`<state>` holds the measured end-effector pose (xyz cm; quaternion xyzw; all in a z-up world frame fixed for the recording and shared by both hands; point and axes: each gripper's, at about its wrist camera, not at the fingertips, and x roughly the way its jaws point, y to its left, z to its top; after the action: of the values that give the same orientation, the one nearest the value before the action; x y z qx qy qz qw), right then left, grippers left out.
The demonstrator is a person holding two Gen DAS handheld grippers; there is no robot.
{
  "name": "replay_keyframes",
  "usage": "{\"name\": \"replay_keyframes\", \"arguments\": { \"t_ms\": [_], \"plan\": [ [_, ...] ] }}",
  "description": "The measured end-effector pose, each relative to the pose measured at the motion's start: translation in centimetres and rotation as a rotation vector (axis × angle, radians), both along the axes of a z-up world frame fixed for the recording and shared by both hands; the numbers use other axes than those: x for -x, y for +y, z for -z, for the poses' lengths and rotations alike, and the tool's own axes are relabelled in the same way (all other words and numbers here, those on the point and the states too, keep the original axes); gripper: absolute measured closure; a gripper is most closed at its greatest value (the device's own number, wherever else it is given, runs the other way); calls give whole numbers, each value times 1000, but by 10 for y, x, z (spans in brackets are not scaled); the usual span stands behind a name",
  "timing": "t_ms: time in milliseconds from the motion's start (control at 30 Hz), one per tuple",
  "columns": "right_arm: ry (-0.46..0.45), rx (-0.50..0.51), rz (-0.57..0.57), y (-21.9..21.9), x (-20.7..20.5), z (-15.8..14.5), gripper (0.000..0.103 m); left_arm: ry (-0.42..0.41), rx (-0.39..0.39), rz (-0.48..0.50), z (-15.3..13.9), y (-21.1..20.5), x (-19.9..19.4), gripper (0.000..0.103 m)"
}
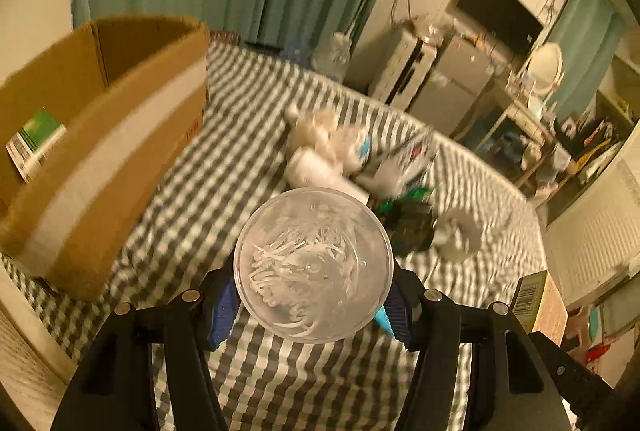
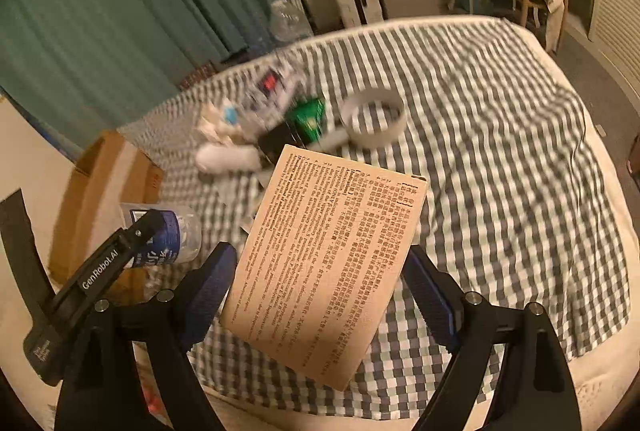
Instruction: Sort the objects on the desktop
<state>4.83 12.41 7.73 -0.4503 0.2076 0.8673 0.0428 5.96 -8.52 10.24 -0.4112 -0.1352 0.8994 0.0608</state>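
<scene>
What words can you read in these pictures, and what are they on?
"GenRobot.AI": on the left gripper's black arm, seen in the right wrist view.
Tan box in the right gripper: printed text, too blurred.
Blue-labelled container: too blurred.
Barcode box: unreadable.

Bare checked bedsheet (image 2: 500, 135) lies open right of the tape roll (image 2: 374, 119); the cardboard box (image 1: 100, 151) walls the left. A blurred pile of bottles (image 1: 320, 155) blocks the middle.

Clear round tub (image 1: 313, 265) (swabs inside), tan box (image 2: 328, 267) aloft.
</scene>
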Motion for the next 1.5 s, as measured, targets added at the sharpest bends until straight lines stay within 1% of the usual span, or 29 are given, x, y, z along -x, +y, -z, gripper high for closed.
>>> {"name": "replay_keyframes", "arguments": {
  "t_ms": [67,100,133,167,233,267,333,367,467,533,567,600,667,700,767,867,900,967,1067,1100,1133,1167,1200,1233,1300,1367,1433,1500],
  "plan": [
    [31,2,-11,-2,3,-13,19,38,-18,-19,-17,-5,-2,40],
    [40,2,-19,-4,5,-19,21,54,-22,-28,-25,-7,-2,40],
    [50,-1,-30,-7,8,-25,30,73,-20,-41,-36,-10,0,40],
    [61,1,-45,-11,12,-32,46,84,-9,-54,-44,-11,3,40],
    [69,10,-92,-19,23,-42,47,106,24,-83,-64,-15,12,40],
    [76,-10,-108,-26,28,-48,51,116,28,-94,-71,-20,13,40],
    [77,-36,-144,-38,40,-51,61,144,23,-134,-83,-31,11,40],
    [70,-39,-159,-44,46,-49,71,160,21,-153,-87,-38,10,40],
    [34,-21,-183,-53,55,-35,72,185,32,-171,-87,-53,10,40],
    [7,-23,-206,-57,60,-19,60,186,34,-173,-83,-58,9,40],
    [-1,-15,-230,-60,61,-7,47,188,34,-167,-79,-58,11,40],
    [-8,-23,-235,-62,62,3,43,189,37,-164,-75,-60,11,40],
    [-42,-71,-231,-62,69,25,40,172,56,-168,-65,-60,14,40],
    [-57,-81,-236,-61,74,34,37,164,58,-167,-62,-61,16,40],
    [-72,-90,-247,-58,84,49,36,151,53,-160,-51,-56,19,40],
    [-65,-30,-278,-52,95,61,35,116,53,-140,-31,-48,26,40],
    [-63,-14,-281,-50,98,63,32,110,55,-132,-26,-45,28,40],
    [-66,29,-279,-47,108,70,31,100,60,-120,-12,-35,32,40],
    [-95,107,-258,-36,124,86,31,59,20,-100,9,-25,40,40],
    [-99,144,-235,-29,128,93,31,50,25,-102,15,-22,42,40],
    [-101,171,-221,-25,131,97,31,42,52,-104,22,-18,44,40],
    [-107,215,-210,-20,133,104,36,34,76,-105,27,-15,46,40],
    [-108,245,-210,-18,134,108,54,25,94,-105,31,-12,48,40],
    [-114,264,-211,-16,134,110,54,7,104,-104,37,-11,50,40],
    [-88,255,-214,-17,128,103,59,-10,97,-105,42,-10,53,40],
    [-50,202,-228,-22,118,87,63,-16,100,-111,45,-11,53,40],
    [-16,158,-254,-30,110,71,67,-14,115,-108,46,-11,54,40],
    [1,147,-298,-38,104,61,70,-7,129,-104,46,-12,52,40]
  ]
}}
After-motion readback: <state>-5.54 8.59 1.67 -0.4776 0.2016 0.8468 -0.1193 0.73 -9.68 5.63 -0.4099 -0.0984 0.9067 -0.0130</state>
